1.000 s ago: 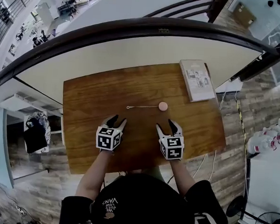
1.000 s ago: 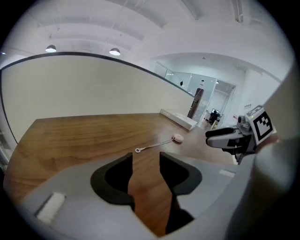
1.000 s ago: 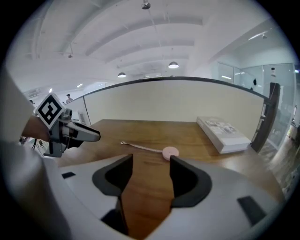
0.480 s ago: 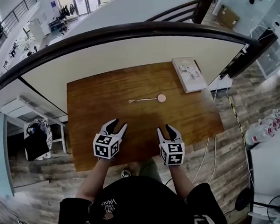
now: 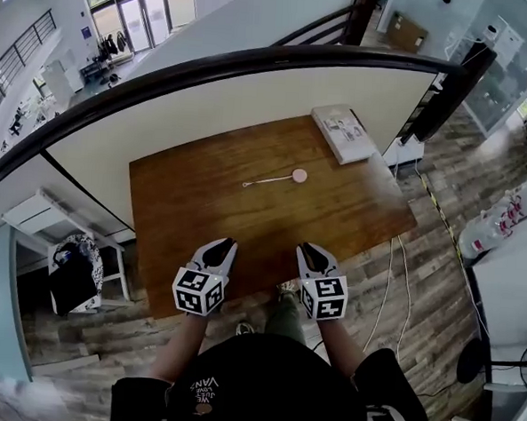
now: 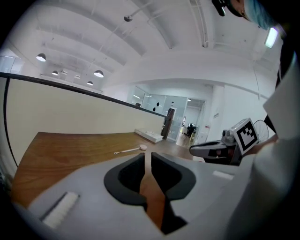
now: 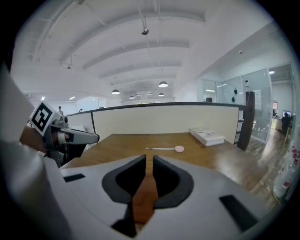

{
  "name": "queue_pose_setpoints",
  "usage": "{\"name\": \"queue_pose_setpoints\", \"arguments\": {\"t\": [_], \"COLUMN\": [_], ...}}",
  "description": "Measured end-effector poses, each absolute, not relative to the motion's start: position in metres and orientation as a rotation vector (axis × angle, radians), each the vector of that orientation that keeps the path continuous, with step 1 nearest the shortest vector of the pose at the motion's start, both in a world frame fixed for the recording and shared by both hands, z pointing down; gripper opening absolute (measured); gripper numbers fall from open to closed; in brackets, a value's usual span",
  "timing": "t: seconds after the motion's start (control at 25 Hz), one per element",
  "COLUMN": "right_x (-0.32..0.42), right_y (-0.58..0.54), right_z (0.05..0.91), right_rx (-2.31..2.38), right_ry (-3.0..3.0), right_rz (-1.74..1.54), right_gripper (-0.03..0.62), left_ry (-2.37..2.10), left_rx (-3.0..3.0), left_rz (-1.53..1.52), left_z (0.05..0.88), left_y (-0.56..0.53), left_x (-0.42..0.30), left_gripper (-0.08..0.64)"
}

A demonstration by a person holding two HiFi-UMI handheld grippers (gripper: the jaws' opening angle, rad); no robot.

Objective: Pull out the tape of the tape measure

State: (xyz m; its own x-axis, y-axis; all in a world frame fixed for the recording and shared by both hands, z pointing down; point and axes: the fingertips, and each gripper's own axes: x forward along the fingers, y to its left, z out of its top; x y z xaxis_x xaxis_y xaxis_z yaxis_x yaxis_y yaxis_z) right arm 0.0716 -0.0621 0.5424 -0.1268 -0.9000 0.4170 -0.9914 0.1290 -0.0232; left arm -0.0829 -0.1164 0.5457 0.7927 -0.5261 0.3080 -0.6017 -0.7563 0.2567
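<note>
A small pink round tape measure lies on the far half of the brown wooden table, with a short length of white tape pulled out to its left. It also shows far ahead as the tape measure in the left gripper view and the tape measure in the right gripper view. My left gripper and right gripper hover over the table's near edge, well short of it. Both pairs of jaws have just been closing. They now stand almost together with nothing between them.
A white book lies at the table's far right corner. A cream wall with a dark rail runs behind the table. Wood floor and cables lie to the right. A chair with a black bag stands at the left.
Both grippers have drawn back toward me and risen, from over the table's middle to its near edge. Their jaws have gone from wide apart to nearly together. The tape measure has not moved.
</note>
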Motion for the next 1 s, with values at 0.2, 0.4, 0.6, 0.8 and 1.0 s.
{"name": "queue_pose_setpoints", "arguments": {"t": [0.2,0.4,0.6,0.8,1.0], "right_x": [0.058,0.051,0.049,0.047,0.047], "right_y": [-0.04,-0.027,-0.018,-0.013,-0.013], "right_z": [0.537,0.532,0.533,0.534,0.532], "right_rx": [1.855,1.856,1.855,1.842,1.841], "right_ry": [-2.114,-2.127,-2.121,-2.105,-2.093], "right_rz": [0.421,0.411,0.424,0.404,0.396], "right_gripper": [0.048,0.038,0.022,0.012,0.011], "left_ry": [-0.81,-0.797,-0.781,-0.766,-0.746], "left_rx": [2.673,2.669,2.672,2.682,2.681], "left_rz": [0.276,0.259,0.267,0.277,0.262], "left_z": [0.537,0.534,0.536,0.54,0.538], "left_y": [-0.086,-0.071,-0.059,-0.051,-0.05], "left_x": [-0.09,-0.095,-0.095,-0.093,-0.092], "left_gripper": [0.016,0.012,0.011,0.011,0.011]}}
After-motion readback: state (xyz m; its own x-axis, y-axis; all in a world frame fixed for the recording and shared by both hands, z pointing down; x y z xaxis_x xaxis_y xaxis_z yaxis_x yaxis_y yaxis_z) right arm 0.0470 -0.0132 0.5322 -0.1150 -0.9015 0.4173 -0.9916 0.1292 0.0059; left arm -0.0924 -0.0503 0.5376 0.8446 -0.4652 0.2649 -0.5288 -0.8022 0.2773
